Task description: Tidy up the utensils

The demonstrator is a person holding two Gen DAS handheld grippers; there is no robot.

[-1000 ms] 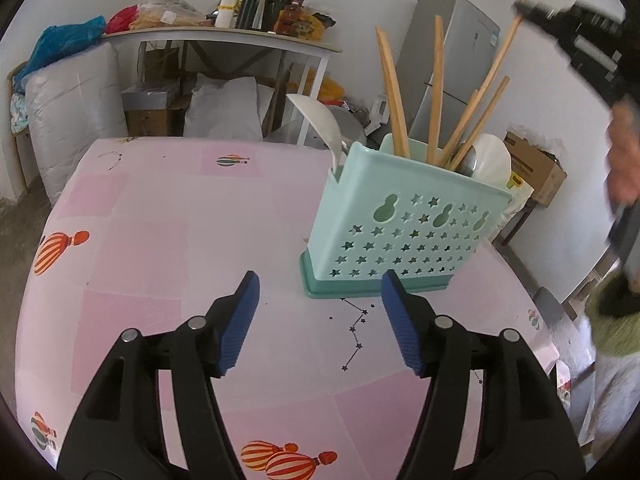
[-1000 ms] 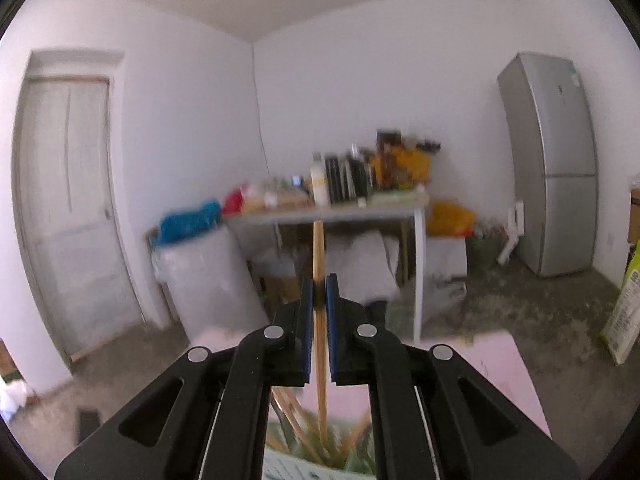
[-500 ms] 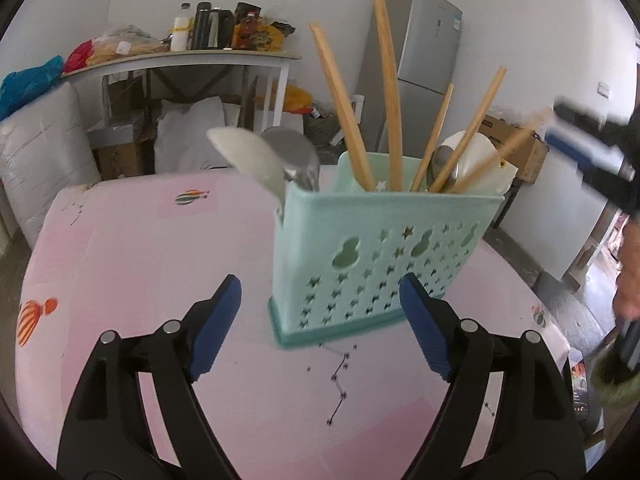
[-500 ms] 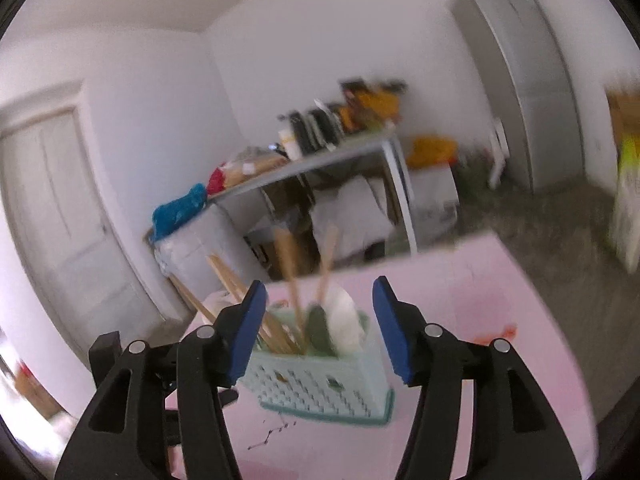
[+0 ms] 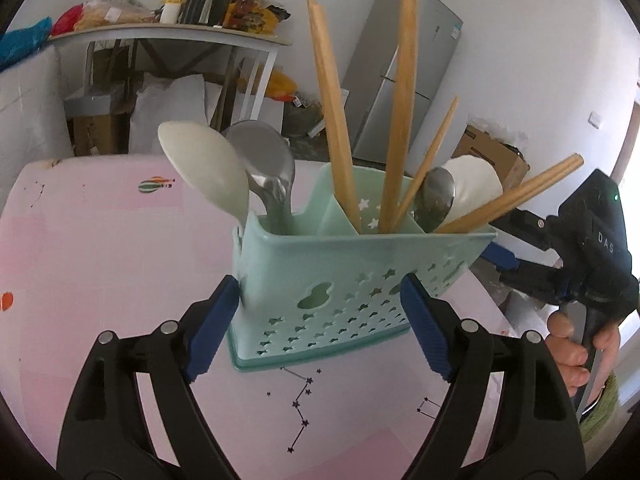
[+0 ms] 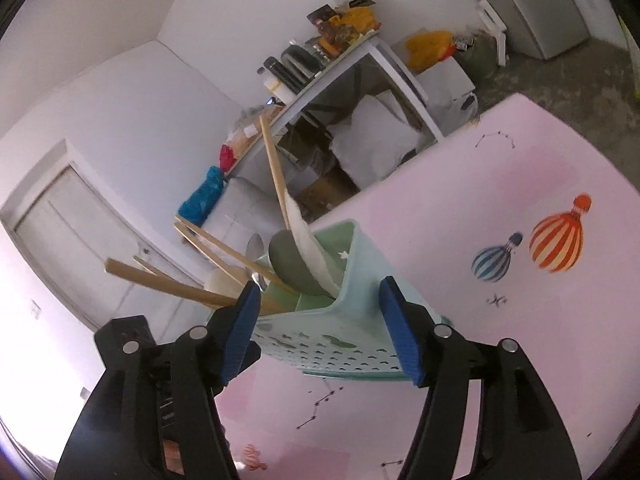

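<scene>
The left gripper (image 5: pixel 320 322) stood spread wide, its blue pads (image 5: pixel 210 330) flanking the near wall of the mint caddy (image 5: pixel 340 280) without clearly pressing it; whether the left pad touched the corner could not be told. The right gripper (image 6: pixel 320 328) had just been opening, and its jaws framed the caddy's end, nothing pinched. Only the left view showed the person's hand (image 5: pixel 576 344) at 3 o'clock gripping the right tool, and the fridge (image 5: pixel 400 80) at 12. Only the right view showed the door (image 6: pixel 80 240) at 9 and the balloon prints (image 6: pixel 556 240) at 2. The caddy sat on the pink table (image 5: pixel 100 260), dead ahead of both tools, holding chopsticks (image 5: pixel 400 100) and spoons (image 5: pixel 208 172).
</scene>
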